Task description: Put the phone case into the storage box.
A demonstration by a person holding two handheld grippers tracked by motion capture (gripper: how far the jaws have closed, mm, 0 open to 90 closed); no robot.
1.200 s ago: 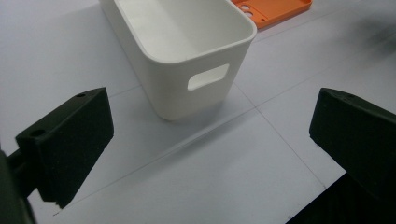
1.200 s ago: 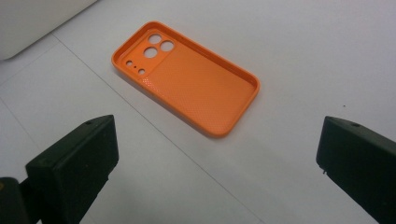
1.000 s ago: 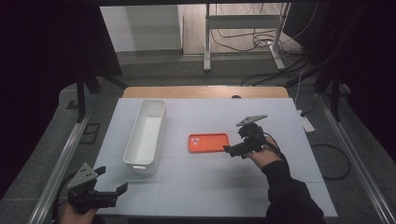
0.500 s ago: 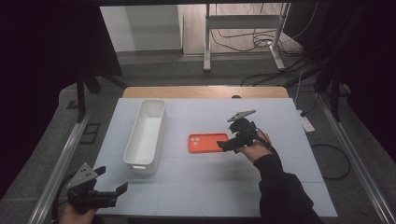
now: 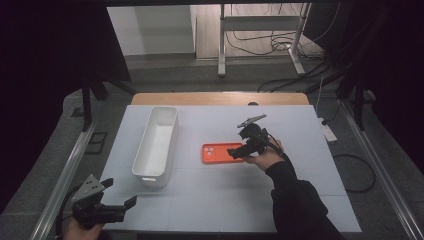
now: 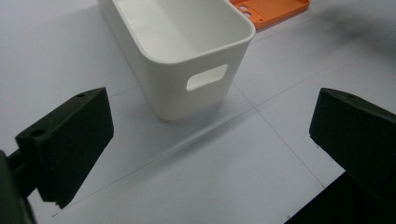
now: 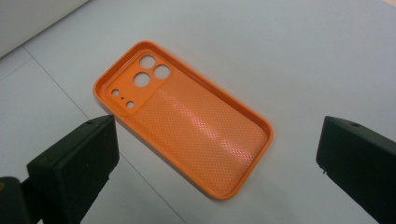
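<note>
Lying flat on the white tabletop [image 5: 210, 205], inner side up, near the middle of the high view: one orange phone case [image 5: 220, 153], open shell with raised rim and dotted lining. Long axis runs left to right across that frame; the camera cut-outs sit at its left end, pointing toward the white bin [image 5: 156, 141], the plain end toward the right. In the right gripper view the same case lies on a diagonal, cut-out end at upper left, plain end at lower right, centred between the two black jaws. Right hand-held gripper [image 5: 239, 151]: held at the case's right end in the high view, jaws spread wide, one jaw at each lower corner of its own view with the case in the gap; nothing grasped, and whether a jaw touches the case cannot be told. Left hand-held gripper [image 5: 116, 209]: at the lower left of the high view, over the near edge of the tabletop, jaws likewise wide apart and holding nothing, aimed at the short end of the white bin with its handle slot. White bin: long, rectangular, standing left of the case and apart from it, its long axis running away from the person.
</note>
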